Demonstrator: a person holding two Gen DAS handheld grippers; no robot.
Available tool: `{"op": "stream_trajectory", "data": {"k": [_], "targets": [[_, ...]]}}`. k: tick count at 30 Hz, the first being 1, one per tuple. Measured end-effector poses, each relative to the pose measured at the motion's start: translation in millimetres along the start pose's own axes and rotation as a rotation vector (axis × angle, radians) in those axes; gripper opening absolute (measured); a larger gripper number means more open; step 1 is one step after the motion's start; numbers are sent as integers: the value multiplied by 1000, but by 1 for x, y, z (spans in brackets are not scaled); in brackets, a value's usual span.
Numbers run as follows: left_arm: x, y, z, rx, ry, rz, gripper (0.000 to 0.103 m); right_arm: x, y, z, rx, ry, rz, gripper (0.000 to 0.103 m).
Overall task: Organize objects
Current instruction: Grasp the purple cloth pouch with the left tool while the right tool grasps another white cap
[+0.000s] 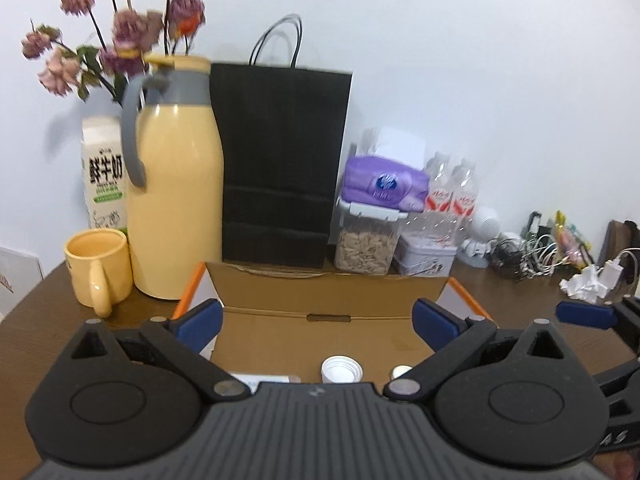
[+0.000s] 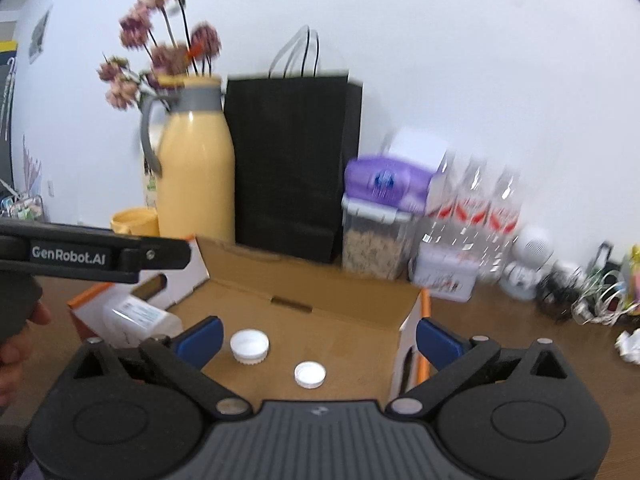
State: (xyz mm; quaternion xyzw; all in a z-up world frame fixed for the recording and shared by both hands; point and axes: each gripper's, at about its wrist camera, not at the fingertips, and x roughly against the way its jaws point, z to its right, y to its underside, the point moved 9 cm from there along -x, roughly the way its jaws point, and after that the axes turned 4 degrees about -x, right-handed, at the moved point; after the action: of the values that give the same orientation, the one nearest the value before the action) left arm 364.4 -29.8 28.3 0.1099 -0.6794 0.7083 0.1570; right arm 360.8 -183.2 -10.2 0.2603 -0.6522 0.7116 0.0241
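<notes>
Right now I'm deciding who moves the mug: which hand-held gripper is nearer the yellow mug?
Left. The left hand-held gripper hovers over the cardboard box, with the yellow mug just off its left side. The right hand-held gripper is farther right.

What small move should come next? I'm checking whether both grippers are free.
Probably lift both away to fetch another item: the left gripper and right gripper are open and hold nothing, and two white caps already lie in the cardboard box.
</notes>
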Motion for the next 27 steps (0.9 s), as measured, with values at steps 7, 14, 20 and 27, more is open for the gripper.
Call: {"op": "stream_trajectory", "data": {"k": [7,14,20,27], "targets": [[58,15,-1,-38,16,4,103,68,18,0,23,27,24,103],[104,48,-12,-46,9,-39,103,122,64,2,1,57,-31,103],[129,88,-20,-42,28,-109,103,149,110,3,-34,77,-98,103],[147,123,-29,6,43,-166,103,167,163,5,-93,100,-188,103]]}}
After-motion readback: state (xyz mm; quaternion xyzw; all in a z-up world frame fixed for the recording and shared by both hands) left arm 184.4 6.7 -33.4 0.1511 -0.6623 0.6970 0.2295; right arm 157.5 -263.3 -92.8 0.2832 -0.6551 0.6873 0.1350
